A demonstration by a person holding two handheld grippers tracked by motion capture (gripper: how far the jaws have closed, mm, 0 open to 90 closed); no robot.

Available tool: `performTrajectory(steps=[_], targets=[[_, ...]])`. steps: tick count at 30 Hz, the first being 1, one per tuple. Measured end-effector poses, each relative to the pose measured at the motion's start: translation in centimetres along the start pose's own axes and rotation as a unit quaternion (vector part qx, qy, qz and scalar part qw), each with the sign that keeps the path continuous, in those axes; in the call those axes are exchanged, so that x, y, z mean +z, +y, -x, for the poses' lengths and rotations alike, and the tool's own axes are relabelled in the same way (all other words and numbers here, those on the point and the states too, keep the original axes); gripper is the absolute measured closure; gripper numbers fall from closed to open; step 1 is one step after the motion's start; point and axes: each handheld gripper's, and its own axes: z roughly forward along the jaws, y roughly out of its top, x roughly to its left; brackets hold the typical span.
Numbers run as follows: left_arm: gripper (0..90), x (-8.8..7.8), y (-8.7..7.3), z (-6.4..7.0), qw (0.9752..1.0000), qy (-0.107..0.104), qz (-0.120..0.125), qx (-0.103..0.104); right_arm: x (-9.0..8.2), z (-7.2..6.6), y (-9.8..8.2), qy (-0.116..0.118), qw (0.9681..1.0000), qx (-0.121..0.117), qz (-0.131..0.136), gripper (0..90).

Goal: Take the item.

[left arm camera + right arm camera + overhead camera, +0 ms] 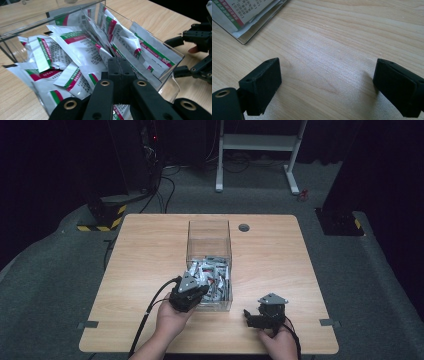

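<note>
Box: you are working at a clear, square-walled plastic box (209, 240) standing mid-table, near your edge.
Sachets: flat, glossy white packets (82, 50) with green and red bands are lying heaped inside it.
Left gripper (120, 65): you are holding its jaws pressed together over the heap; whether a sachet is caught is unclear.
Right gripper (327, 82): you are resting it jaws wide apart, empty, over the pale wood-grain table (342, 37).

Sachet (85, 50) print too small; left tool (120, 65) tips hide any grip.
</note>
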Motion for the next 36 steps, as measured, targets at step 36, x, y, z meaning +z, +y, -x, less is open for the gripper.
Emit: performTrajectory(steps=[36], targets=[[90.0,-2.4,0.1,-0.7,0.9979,0.01,0.064,-0.008,0.0,0.0,0.0,0.0,1.0,-0.002,0.001,7.9]])
